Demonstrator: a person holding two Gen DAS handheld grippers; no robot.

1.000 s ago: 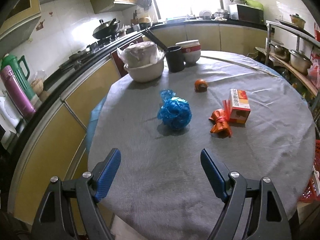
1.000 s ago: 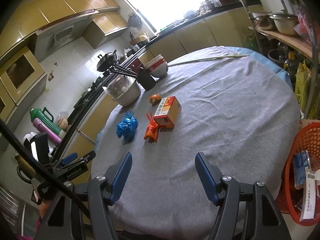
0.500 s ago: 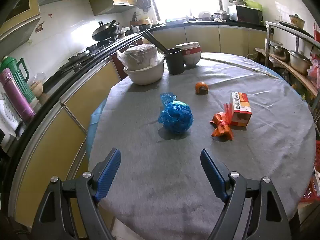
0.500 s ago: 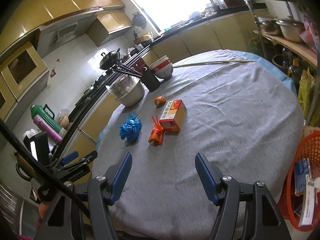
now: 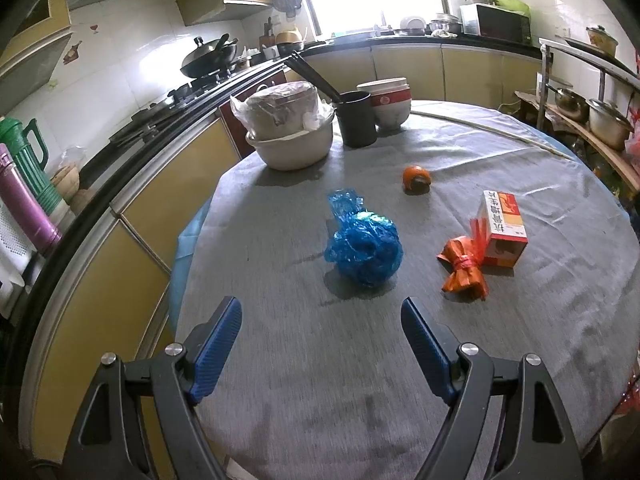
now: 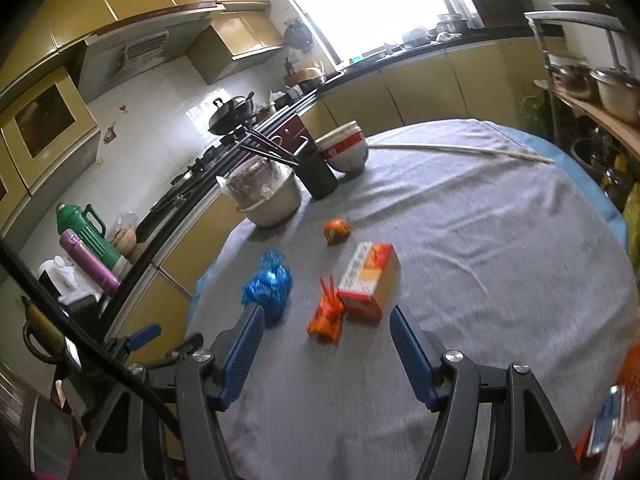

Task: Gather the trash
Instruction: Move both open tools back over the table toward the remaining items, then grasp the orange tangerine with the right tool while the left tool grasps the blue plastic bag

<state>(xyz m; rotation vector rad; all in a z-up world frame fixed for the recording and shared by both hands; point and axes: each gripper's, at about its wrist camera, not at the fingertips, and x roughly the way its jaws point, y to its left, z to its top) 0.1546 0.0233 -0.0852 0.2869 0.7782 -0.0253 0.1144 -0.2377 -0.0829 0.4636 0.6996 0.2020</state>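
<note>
On the grey table [image 5: 320, 380], your left gripper [image 5: 321, 312] is spread wide, blue bag [image 5: 364, 250] just ahead between its fingers. Your right gripper [image 6: 326, 322] gapes too, orange bag [image 6: 326, 318] and box [image 6: 370, 278] just ahead.

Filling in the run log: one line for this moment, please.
left gripper: open, facing blue bag | right gripper: open, facing orange bag | box, peel: on table
</note>
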